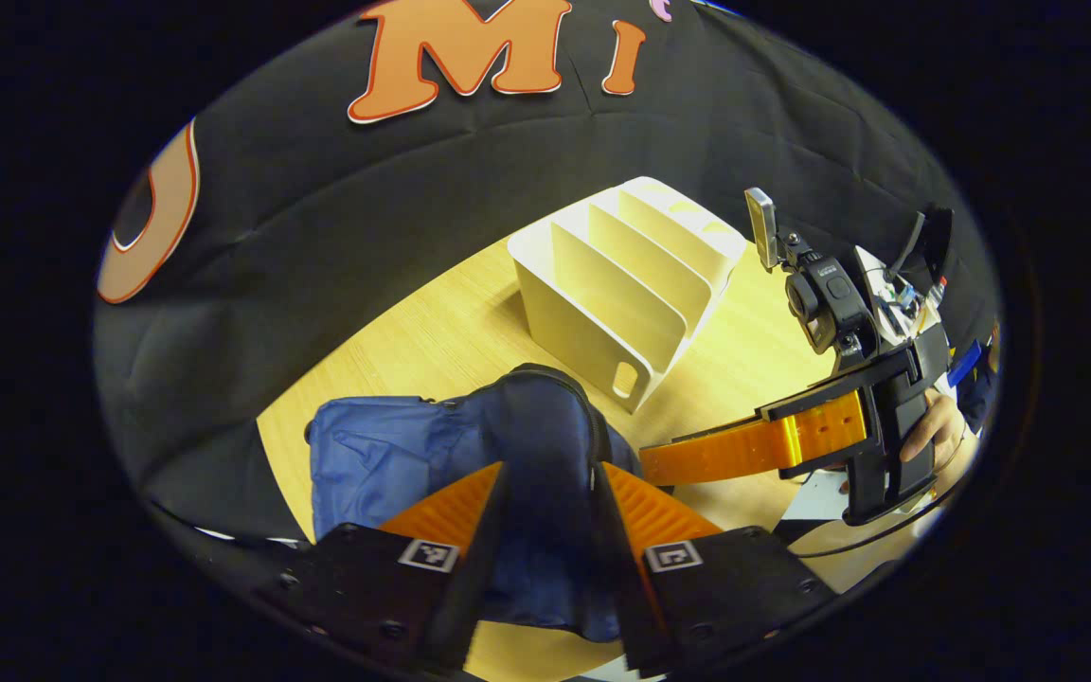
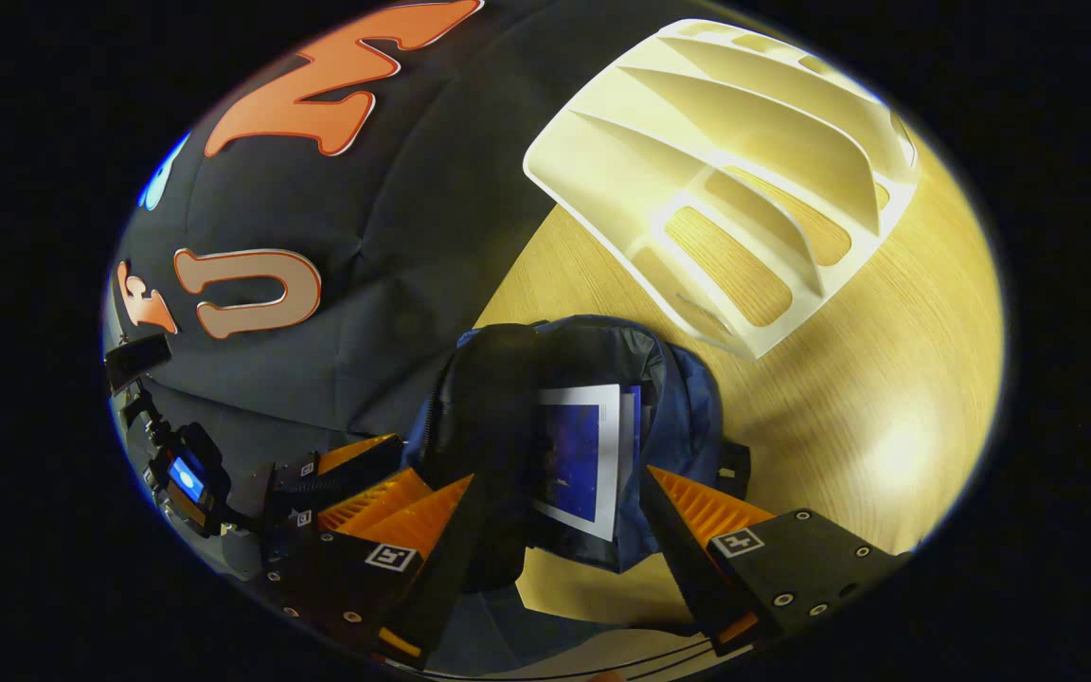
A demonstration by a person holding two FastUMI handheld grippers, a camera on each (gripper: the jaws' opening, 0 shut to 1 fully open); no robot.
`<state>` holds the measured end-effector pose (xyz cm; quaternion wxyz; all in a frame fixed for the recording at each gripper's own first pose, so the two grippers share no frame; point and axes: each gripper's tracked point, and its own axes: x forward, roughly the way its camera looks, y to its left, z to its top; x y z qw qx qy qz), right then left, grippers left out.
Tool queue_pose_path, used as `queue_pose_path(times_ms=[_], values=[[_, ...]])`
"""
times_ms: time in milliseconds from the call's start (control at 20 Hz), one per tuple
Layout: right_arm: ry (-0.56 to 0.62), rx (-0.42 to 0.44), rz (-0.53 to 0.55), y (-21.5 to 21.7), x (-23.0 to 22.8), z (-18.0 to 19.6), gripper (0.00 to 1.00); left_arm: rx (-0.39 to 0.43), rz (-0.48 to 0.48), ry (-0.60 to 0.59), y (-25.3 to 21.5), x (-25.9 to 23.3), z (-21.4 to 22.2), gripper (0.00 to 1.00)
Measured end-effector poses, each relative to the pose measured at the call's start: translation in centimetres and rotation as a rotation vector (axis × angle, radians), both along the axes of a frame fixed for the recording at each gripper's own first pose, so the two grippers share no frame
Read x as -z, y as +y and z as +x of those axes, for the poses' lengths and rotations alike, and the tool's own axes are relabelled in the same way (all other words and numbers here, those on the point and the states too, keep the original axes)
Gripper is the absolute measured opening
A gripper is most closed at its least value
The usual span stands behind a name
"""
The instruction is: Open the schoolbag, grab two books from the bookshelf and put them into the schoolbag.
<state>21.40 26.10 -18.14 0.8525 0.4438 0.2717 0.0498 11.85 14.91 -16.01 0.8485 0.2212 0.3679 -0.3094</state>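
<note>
Both slots-worth of books look gone from the empty, ribbed cream plastic bookshelf [image 2: 735, 180], a glossy book [image 2: 583, 459] sits inside the open soft blue fabric schoolbag [image 2: 688, 417] on the wood-grain counter [image 2: 886, 398], your left tongs [image 1: 550, 493] pinching its rim, right tongs [image 2: 555, 516] spread.

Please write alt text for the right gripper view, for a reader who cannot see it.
An open blue schoolbag lies on a wooden table with a book inside, framed by the open right tool. A white bookshelf stands behind.
</note>
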Motion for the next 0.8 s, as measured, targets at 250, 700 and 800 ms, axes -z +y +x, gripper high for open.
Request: queue_pose_path(times_ms=[250, 700, 800], values=[[0.022, -0.058, -0.027, -1.7, 0.1, -0.7, 0.97, -0.093, -0.012, -0.026, -1.2, 0.0, -0.5, 1.00], [-0.062, -0.093, -0.224, -10.2, -6.0, -5.0, 0.97, -0.218, -0.238, -0.126, -8.8, -3.9, -1.4, 0.98], [-0.118, -0.057, -0.343, -13.6, -8.9, -6.2, 0.97, -0.235, -0.266, -0.176, -10.6, -5.7, -1.7, 0.98]])
